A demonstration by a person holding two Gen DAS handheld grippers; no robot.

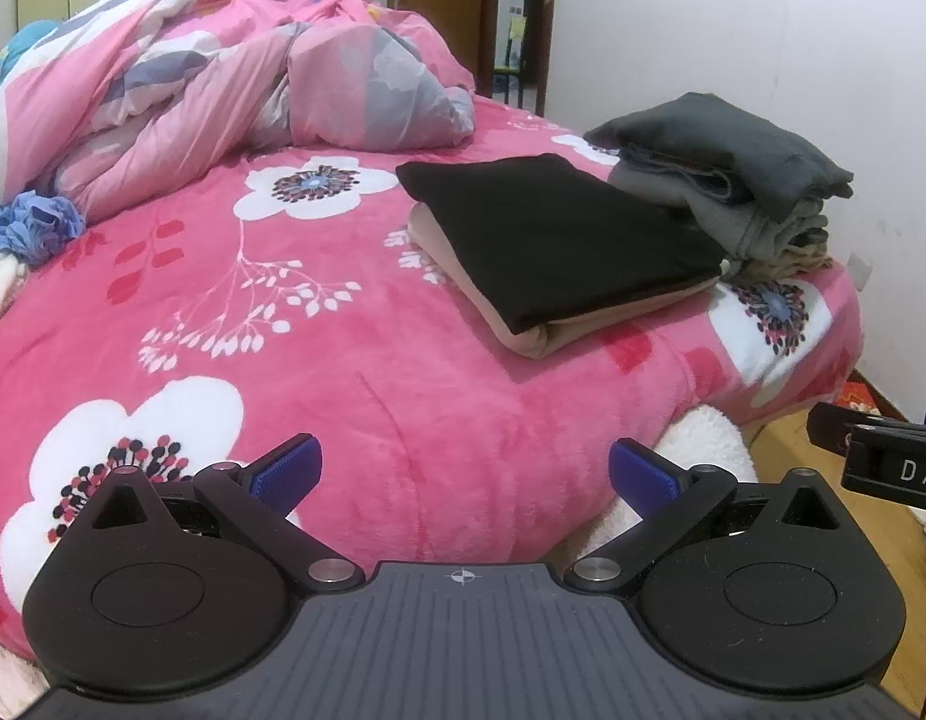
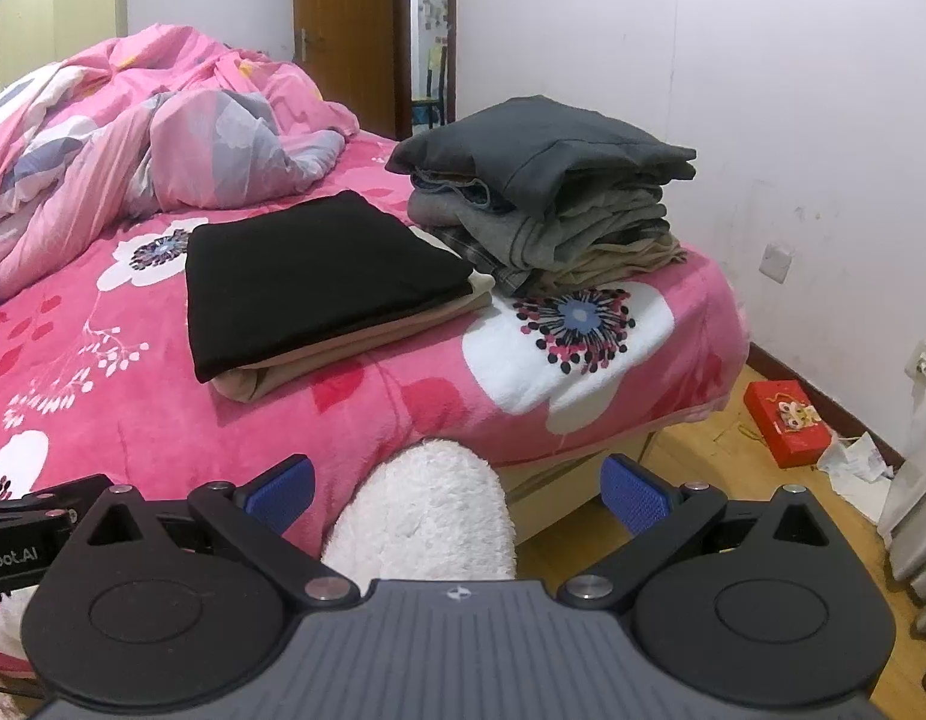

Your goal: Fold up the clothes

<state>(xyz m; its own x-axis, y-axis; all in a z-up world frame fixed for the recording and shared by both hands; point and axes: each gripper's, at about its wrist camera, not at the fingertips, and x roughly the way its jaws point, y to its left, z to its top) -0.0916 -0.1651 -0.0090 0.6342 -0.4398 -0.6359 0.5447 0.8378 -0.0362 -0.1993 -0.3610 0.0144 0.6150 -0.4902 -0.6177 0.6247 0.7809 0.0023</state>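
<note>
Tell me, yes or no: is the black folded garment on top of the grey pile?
No, the black garment lies on a tan one, beside the grey pile.

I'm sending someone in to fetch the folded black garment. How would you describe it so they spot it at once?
On the pink floral bed, near its foot, lie two piles of folded clothes. The black garment tops the flatter pile, over a tan piece, left of the taller grey stack. It is the only black item.
</note>
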